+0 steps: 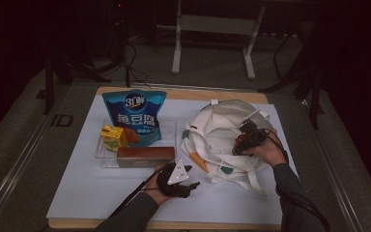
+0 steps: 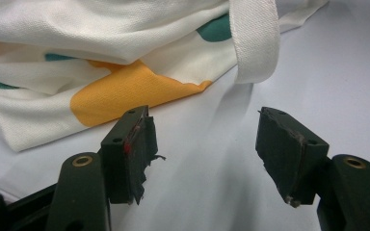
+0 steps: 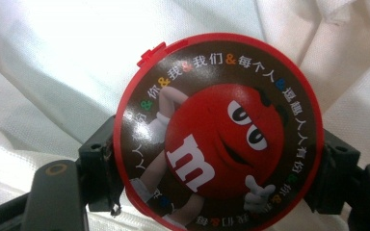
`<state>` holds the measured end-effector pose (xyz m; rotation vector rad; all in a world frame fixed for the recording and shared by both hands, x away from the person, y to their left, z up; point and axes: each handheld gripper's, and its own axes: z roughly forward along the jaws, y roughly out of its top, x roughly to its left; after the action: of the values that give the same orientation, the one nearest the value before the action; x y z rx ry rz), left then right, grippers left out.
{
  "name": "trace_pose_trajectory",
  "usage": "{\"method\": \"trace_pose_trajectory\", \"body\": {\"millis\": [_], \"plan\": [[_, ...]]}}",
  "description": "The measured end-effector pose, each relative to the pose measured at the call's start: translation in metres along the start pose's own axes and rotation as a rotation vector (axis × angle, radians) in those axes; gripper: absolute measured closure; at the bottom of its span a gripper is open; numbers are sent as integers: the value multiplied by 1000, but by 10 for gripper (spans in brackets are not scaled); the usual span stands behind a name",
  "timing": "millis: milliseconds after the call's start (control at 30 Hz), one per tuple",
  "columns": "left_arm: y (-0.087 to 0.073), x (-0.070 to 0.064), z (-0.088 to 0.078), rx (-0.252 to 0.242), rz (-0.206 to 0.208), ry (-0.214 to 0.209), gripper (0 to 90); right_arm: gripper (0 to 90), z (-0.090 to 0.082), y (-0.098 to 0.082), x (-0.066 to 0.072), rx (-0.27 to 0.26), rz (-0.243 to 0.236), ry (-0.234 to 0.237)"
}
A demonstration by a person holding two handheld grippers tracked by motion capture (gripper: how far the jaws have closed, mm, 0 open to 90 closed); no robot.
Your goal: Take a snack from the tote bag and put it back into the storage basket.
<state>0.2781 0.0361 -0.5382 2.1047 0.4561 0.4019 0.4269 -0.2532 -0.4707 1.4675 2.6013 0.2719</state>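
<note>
Toward the left side of the counter (image 1: 82, 193), a clear tray (image 1: 104, 154) holds a blue snack bag (image 1: 135, 113), a yellow juice box (image 1: 113, 136) and a brown box (image 1: 145, 155). Near the front edge, the left claw (image 2: 204, 144) rests with its jaws apart and nothing between them, just beside the tote bag (image 1: 212, 140). Toward the right edge, the right claw (image 3: 217, 159) is clamped on a round red candy tin (image 3: 219, 130), held over the white cloth of the tote bag.
</note>
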Motion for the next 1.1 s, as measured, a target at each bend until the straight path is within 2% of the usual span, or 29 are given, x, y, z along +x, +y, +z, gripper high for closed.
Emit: {"method": "trace_pose_trajectory", "body": {"millis": [233,500,667,1100], "plan": [[0,0,0,0,0,0,375,252,-1,-2,-1,-15,-1,8],[0,0,0,1,-1,0,375,254,-3,-1,1,-21,-16,-8],[0,0,0,0,-2,-1,375,254,-7,-1,0,-41,-20,4],[0,0,0,1,-2,-1,374,254,-20,1,9,-55,-53,16]]}}
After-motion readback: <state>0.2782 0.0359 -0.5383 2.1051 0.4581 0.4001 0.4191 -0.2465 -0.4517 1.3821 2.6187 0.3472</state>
